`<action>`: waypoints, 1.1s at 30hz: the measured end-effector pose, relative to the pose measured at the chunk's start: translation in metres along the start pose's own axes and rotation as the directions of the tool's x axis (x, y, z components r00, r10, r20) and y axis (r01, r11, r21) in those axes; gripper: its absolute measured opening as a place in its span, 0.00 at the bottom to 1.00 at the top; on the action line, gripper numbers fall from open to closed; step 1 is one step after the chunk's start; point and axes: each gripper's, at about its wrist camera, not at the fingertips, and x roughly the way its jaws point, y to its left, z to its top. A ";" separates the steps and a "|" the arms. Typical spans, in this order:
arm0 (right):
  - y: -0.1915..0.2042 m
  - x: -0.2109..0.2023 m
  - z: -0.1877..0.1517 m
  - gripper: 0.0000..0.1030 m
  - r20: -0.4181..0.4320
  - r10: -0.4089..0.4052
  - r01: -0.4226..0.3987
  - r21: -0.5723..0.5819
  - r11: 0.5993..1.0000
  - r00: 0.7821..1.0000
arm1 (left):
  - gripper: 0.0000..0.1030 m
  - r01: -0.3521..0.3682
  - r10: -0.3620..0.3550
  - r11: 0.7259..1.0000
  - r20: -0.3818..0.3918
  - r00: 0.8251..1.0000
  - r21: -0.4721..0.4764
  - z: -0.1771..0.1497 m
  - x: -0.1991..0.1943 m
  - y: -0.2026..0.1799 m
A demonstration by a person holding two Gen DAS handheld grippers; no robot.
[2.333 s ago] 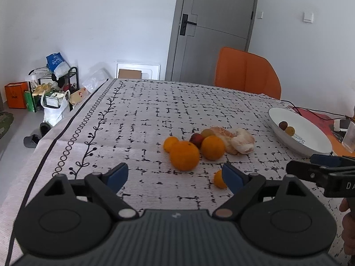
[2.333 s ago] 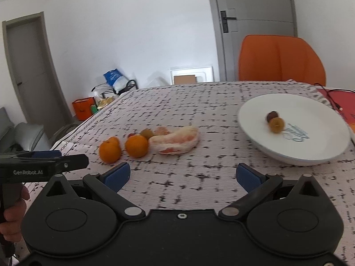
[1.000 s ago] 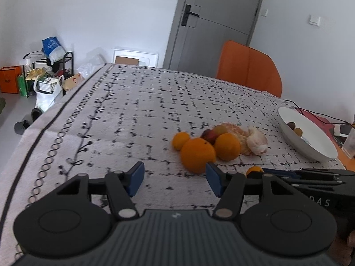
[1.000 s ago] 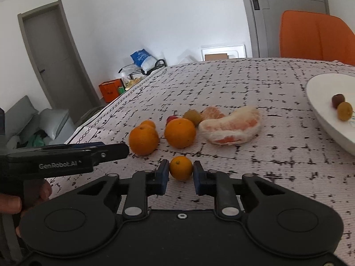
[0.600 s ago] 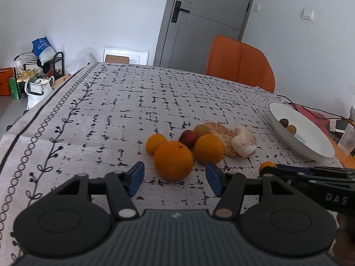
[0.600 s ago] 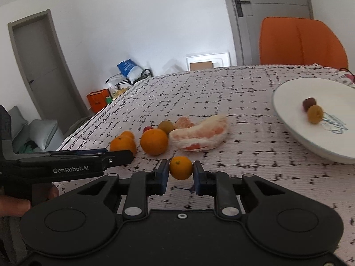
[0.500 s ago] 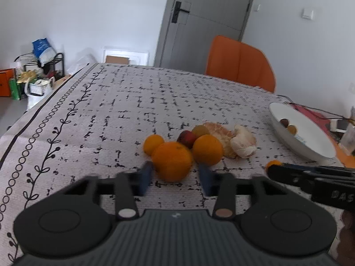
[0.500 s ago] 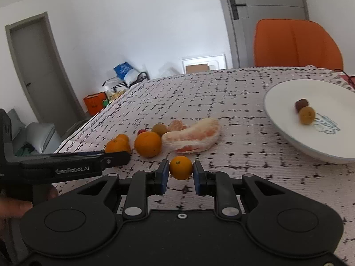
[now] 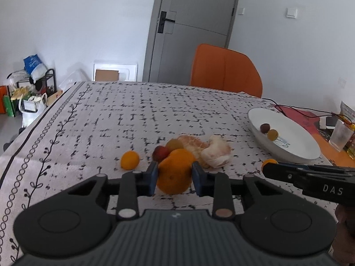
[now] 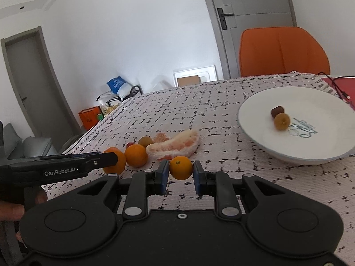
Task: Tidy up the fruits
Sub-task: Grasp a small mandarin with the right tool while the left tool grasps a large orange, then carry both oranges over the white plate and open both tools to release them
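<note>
A white room with a grey door (image 9: 193, 28) and an orange chair (image 9: 225, 71); I work at a table under a black-and-white patterned cloth (image 9: 111, 115).

Nearest me, my left gripper (image 9: 174, 177) is closing its jaws on a big orange (image 9: 175, 173), which sits between the blue pads and touches both. My right gripper (image 10: 180, 173) is clenched on a small orange (image 10: 180, 168), held off the cloth.

Just beyond my left gripper lies the remaining pile: a red fruit (image 9: 160, 153), a brownish round fruit (image 9: 174, 144), and peeled citrus pieces (image 9: 210, 149). A second small orange (image 9: 130, 160) sits to the left of that gripper, apart from the pile.

Ahead and to the right of my right gripper sits a white plate (image 10: 255, 119), already holding two small fruits (image 10: 280, 118).

The risks, as I judge them: the big orange is round and wide for my pads, so an off-centre squeeze could make it roll out and knock the pile. My two grippers are near each other, so carrying both loads to the plate at once could make them collide. A fruit released at the plate's sloped rim could roll off.
</note>
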 end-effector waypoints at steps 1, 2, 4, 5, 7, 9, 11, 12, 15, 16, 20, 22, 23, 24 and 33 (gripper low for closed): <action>-0.002 -0.002 0.000 0.21 0.004 -0.002 0.002 0.004 1.000 1.000 | 0.25 0.005 -0.005 1.000 0.001 1.000 0.001 0.001 0.000 -0.002; -0.004 -0.003 0.001 0.21 0.009 -0.004 0.004 0.006 1.000 1.000 | 0.22 0.013 -0.013 1.000 0.004 1.000 0.003 0.002 -0.001 -0.004; -0.008 -0.006 0.000 0.21 0.017 -0.009 0.009 0.012 1.000 1.000 | 0.02 0.024 -0.025 1.000 0.004 1.000 0.017 0.004 -0.001 -0.009; -0.010 -0.008 0.001 0.21 0.020 -0.012 0.012 0.017 1.000 1.000 | 0.02 0.028 -0.028 0.999 0.001 1.000 0.021 0.004 0.001 -0.011; -0.015 -0.010 0.000 0.21 0.024 -0.017 0.017 0.029 0.999 1.000 | 0.02 0.020 -0.019 0.999 -0.023 1.000 0.028 0.004 0.006 -0.015; -0.018 -0.014 0.000 0.21 0.030 -0.018 0.017 0.034 0.999 0.999 | 0.04 0.017 -0.017 1.000 -0.031 0.999 0.017 0.004 0.007 -0.015; -0.021 -0.015 -0.001 0.21 0.033 -0.019 0.017 0.035 0.999 0.999 | 0.07 0.011 -0.010 1.000 -0.034 0.999 0.026 0.003 0.006 -0.017; -0.022 -0.015 -0.002 0.21 0.032 -0.019 0.018 0.038 0.999 0.999 | 0.08 0.009 -0.008 0.999 -0.034 0.999 0.032 0.002 0.006 -0.018; -0.026 -0.013 -0.003 0.21 0.024 -0.018 0.017 0.053 0.998 1.000 | 0.20 -0.002 0.003 0.999 -0.031 1.000 0.043 0.000 0.005 -0.019; -0.026 -0.012 -0.003 0.21 0.021 -0.017 0.016 0.055 0.998 1.000 | 0.30 -0.004 0.005 0.999 -0.031 1.000 0.043 0.000 0.005 -0.019; -0.028 -0.008 -0.006 0.21 0.011 -0.013 0.013 0.057 0.998 1.000 | 0.60 0.013 -0.011 0.999 -0.048 0.999 0.036 -0.003 0.007 -0.020; -0.029 -0.006 -0.006 0.21 0.007 -0.014 0.013 0.058 0.998 1.000 | 0.62 0.034 -0.033 0.999 -0.047 0.998 0.035 -0.007 0.008 -0.021; -0.029 -0.005 -0.006 0.21 0.005 -0.015 0.015 0.059 0.998 1.000 | 0.63 0.046 -0.045 0.998 -0.049 0.998 0.031 -0.008 0.010 -0.022; -0.030 -0.004 -0.006 0.21 0.003 -0.017 0.017 0.059 0.998 1.000 | 0.63 0.059 -0.057 0.998 -0.053 0.997 0.025 -0.009 0.011 -0.023; -0.040 -0.010 -0.008 0.21 0.006 -0.048 0.047 0.068 0.997 0.999 | 0.37 0.130 -0.128 0.991 -0.100 0.987 0.013 -0.017 0.030 -0.038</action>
